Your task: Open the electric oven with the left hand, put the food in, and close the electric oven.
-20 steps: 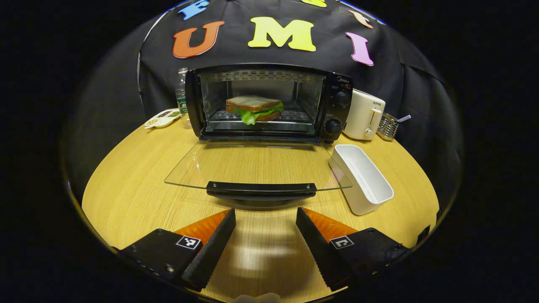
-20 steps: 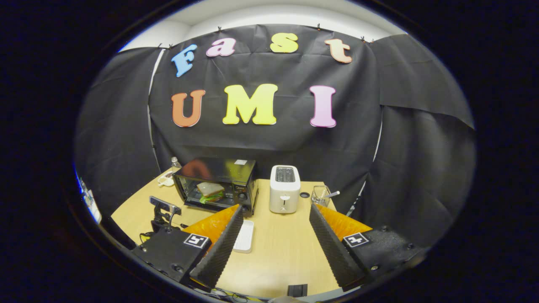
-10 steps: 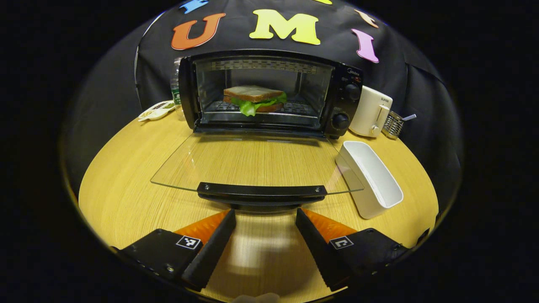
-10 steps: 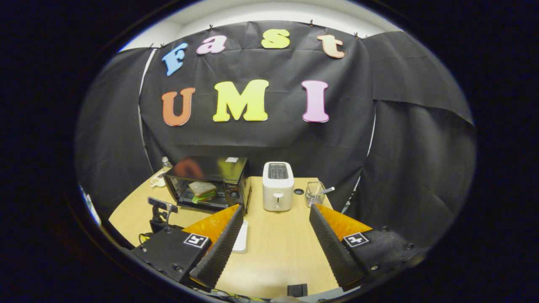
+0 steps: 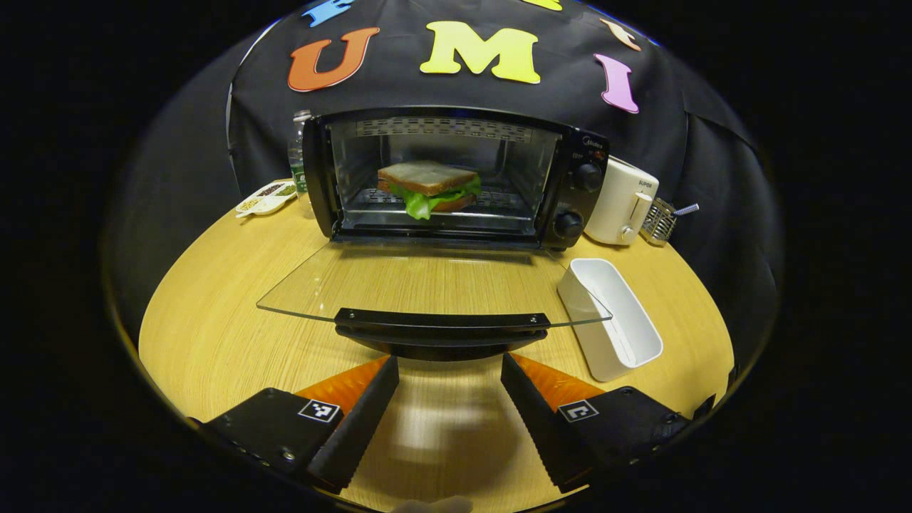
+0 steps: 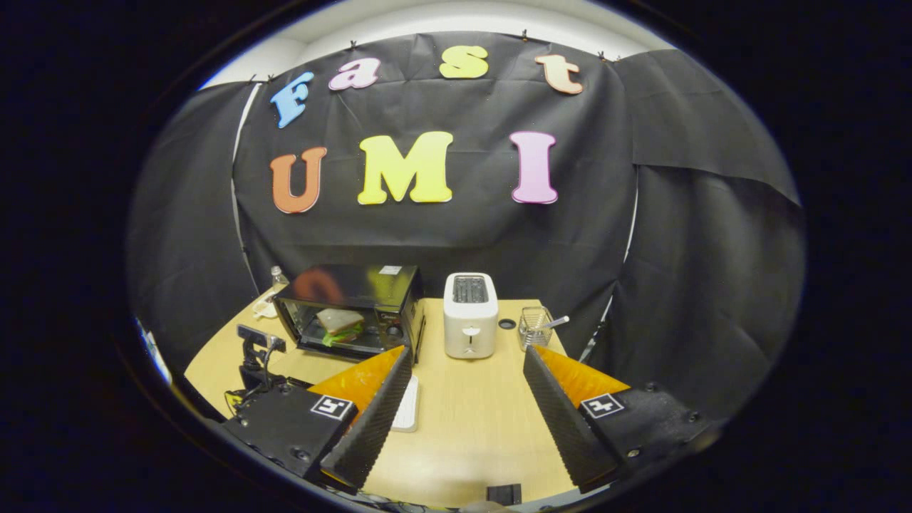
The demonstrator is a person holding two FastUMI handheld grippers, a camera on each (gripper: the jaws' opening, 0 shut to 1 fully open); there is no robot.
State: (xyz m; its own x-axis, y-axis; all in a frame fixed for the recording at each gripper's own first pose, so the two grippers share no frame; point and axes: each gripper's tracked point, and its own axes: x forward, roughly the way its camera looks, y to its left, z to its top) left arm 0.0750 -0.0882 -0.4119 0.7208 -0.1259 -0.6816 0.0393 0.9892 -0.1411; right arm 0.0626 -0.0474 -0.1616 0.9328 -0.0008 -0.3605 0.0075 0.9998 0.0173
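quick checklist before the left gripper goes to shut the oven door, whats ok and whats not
1. Sandwich fully inside on the rack: ok.
2. Glass door down flat, nothing resting on it: ok.
3. Left gripper open, jaws in line with the door handle: ok.
4. Jaws touching the handle: not ok, they are short of it.
5. White tray clear of the door's right edge: cannot tell, they overlap in the left gripper view.
6. Right gripper open, back from the oven: ok.
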